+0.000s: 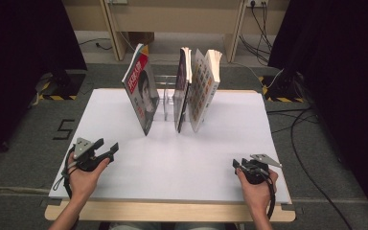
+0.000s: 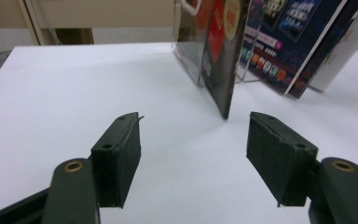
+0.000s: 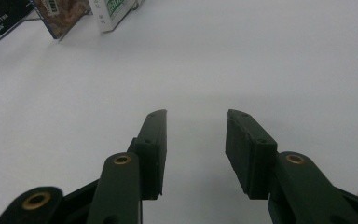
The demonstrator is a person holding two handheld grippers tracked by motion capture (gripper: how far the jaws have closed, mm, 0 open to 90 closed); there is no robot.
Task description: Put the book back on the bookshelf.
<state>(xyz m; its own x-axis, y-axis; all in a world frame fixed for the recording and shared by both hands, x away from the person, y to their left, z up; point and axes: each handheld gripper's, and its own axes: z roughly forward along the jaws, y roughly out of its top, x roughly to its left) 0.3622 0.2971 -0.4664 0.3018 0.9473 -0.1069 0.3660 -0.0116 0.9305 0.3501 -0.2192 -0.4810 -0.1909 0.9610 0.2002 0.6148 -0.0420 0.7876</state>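
Books [image 1: 182, 88] lean in the rack [image 1: 165, 98] because your left gripper [image 1: 109, 149] and right gripper [image 1: 237, 165] rest apart, jaws spread, holding nothing.

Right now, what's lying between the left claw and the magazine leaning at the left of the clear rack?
Nothing: in the high view only bare white table top separates the open left claw from the leaning magazine.

Three books stand in a clear rack [image 1: 166, 98] at the far middle of the white table [image 1: 124, 143]. The red-covered book [image 1: 141, 93] leans left (well tilted); the dark book [image 1: 182, 88] stands almost upright, touching the colourful book [image 1: 202, 88].
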